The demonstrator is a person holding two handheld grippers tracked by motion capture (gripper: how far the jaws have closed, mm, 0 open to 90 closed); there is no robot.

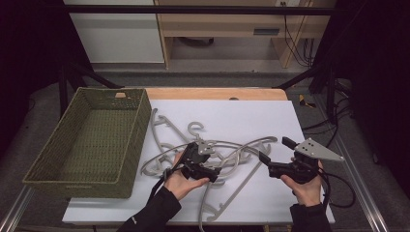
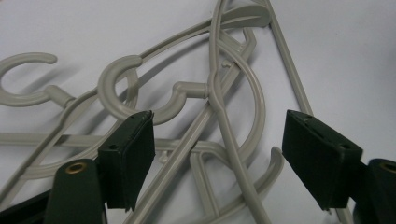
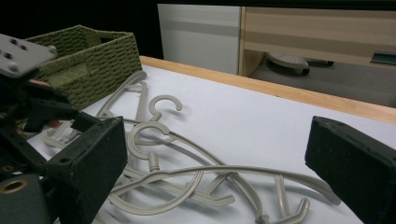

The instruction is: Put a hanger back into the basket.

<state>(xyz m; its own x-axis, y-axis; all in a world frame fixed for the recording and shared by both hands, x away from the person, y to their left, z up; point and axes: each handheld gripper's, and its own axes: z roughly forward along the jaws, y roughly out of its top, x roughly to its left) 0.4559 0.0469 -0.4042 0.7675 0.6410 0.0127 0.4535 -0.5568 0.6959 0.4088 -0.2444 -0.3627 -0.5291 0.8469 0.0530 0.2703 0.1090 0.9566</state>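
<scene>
White covering lay over the wooden table (image 1: 212, 93), and beyond its far edge stood a pale cabinet and a wooden desk frame. On my left sat the green woven basket (image 1: 89, 140), open side up, with its near right wall just beside the heap. Between the basket and my right hand lay the grey hangers (image 1: 227, 150), a tangle of several crossed over one another on the sheet, hooks pointing different ways.

My left gripper (image 1: 202, 149) hung low over the middle of that tangle. Its jaws stood apart, one on either side of a cluster of thin hanger arms and a hook (image 2: 140, 88), and neither pad pressed on any plastic; I had nothing gripped. My right gripper (image 1: 275, 151) hovered near the right edge of the heap, level and pointed toward the hangers, with its jaws spread wide and empty, the sheet showing between them.
</scene>
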